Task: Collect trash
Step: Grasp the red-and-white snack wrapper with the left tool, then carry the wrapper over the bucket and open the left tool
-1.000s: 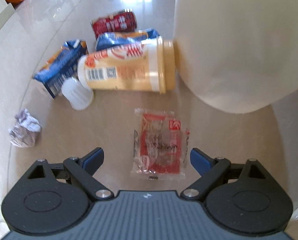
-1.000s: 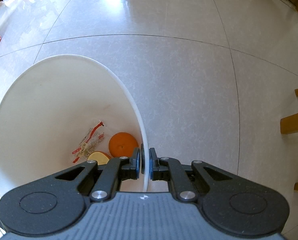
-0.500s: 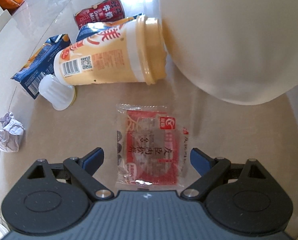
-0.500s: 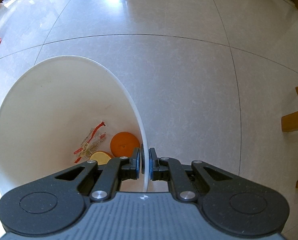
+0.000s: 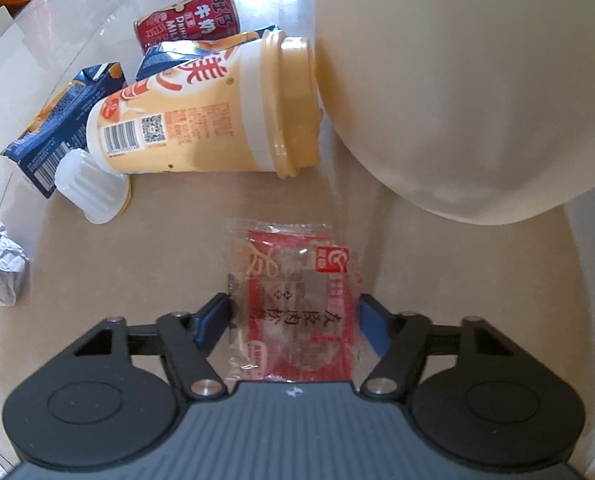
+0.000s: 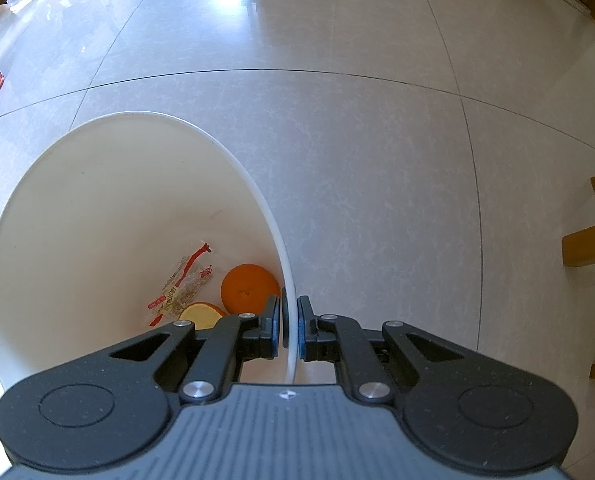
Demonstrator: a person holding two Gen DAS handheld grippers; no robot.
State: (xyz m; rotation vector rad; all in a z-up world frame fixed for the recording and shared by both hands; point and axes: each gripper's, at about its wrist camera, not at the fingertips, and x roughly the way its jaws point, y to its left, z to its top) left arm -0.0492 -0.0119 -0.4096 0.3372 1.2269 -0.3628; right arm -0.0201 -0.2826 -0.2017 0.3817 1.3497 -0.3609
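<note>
A red and clear snack wrapper [image 5: 297, 280] lies flat on the floor between the blue pads of my left gripper [image 5: 293, 316]. Its jaws are closing, and the pads stand at the wrapper's two side edges without visibly squeezing it. The white bin [image 5: 457, 80] stands just behind and to the right. In the right wrist view my right gripper [image 6: 290, 320] is shut on the bin's thin rim [image 6: 257, 192]. Inside the bin lie an orange [image 6: 249, 288], a small sachet [image 6: 181, 284] and a yellow piece [image 6: 201, 316].
Behind the wrapper lie a tan drink cup [image 5: 201, 120] on its side against the bin, a red can [image 5: 187, 20], a blue carton [image 5: 57, 120], a small clear cup [image 5: 89, 188] and crumpled paper [image 5: 1, 264]. Wooden furniture legs [image 6: 593, 240] stand far right.
My left gripper came down over the wrapper, then its jaws narrowed until the pads reached the wrapper's edges. The right gripper kept still on the rim.
</note>
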